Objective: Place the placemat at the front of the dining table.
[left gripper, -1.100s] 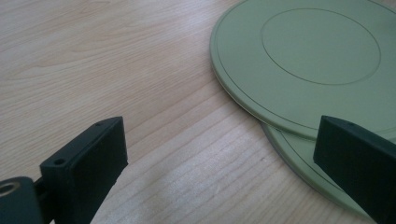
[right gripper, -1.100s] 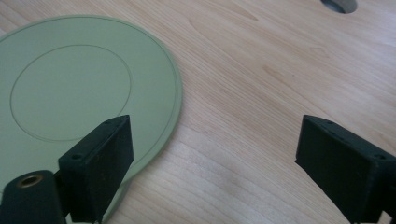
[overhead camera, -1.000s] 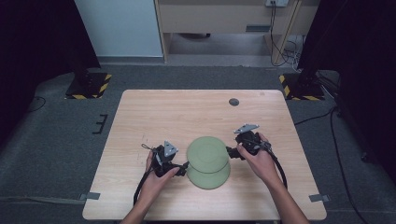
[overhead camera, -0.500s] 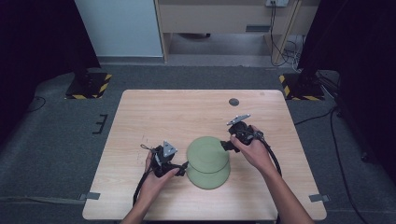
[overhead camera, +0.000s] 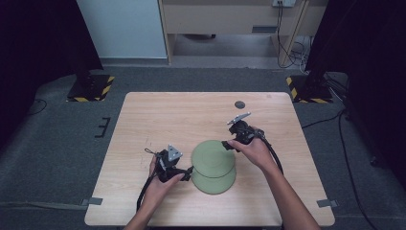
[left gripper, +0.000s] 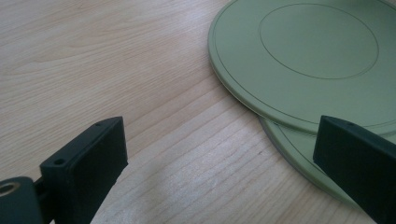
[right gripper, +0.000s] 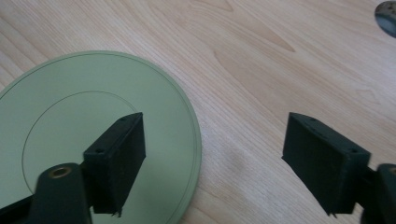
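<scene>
Since the two green plates are stacked off-centre, the top plate (overhead camera: 213, 157) is seen shifted toward the upper left of the lower plate (overhead camera: 215, 181), which peeks out at the bottom of the stack, just below centre of the high view. That overlap is probably why both grippers are parked at the stack's edges: the offset rim gives something to grab or nudge.

The left gripper (overhead camera: 184, 171) is held at the stack's left edge, jaws spread wide with nothing between them. In the left gripper view the top plate (left gripper: 303, 60) fills the upper right, and the lower plate (left gripper: 299, 154) is glimpsed under it, right beside the right-hand jaw.

The right gripper (overhead camera: 226, 143) is set at the upper right rim of the top plate, also wide open and empty. In its own view one jaw hangs over the top plate (right gripper: 70, 140) while the other is over bare table (right gripper: 261, 60), so the rim looks to be straddled, likely for a pinch. Whether anything is actually touched can't be told.

A small dark disc (overhead camera: 240, 104) is left well apart, near the far edge.
</scene>
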`<state>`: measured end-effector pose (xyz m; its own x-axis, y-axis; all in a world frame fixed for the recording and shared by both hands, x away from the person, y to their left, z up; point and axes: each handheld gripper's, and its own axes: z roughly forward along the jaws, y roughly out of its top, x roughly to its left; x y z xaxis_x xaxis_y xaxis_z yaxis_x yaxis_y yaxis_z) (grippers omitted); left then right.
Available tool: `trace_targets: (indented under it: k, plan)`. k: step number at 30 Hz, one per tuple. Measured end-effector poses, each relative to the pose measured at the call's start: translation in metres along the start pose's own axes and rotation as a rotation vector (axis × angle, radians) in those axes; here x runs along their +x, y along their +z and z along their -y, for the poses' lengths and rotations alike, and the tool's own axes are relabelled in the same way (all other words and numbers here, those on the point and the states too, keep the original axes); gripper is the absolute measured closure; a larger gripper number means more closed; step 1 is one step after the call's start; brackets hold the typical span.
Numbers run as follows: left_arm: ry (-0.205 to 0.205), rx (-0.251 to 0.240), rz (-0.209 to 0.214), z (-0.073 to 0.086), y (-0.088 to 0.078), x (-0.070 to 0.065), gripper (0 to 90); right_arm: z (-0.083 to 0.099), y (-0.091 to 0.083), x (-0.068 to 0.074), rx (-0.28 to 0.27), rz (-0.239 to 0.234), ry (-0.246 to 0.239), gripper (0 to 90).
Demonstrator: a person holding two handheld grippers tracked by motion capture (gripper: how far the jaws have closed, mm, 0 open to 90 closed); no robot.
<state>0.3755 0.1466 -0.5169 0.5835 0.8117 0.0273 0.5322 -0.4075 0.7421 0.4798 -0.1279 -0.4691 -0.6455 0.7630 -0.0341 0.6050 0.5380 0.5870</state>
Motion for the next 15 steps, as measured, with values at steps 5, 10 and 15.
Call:
trace_targets:
  k: [5,10,15]
  plan:
    - [0.007,0.002,0.001,0.0,0.001,-0.002,2.2,0.0,0.007,0.0,0.015,-0.025,0.009,28.4]
    - [0.008,0.008,0.002,0.0,0.003,-0.003,2.3,0.0,0.013,-0.001,0.028,-0.073,0.025,32.6]
    - [0.016,0.009,0.002,-0.001,0.005,-0.006,2.3,0.0,0.018,0.0,0.045,-0.113,0.031,32.8]
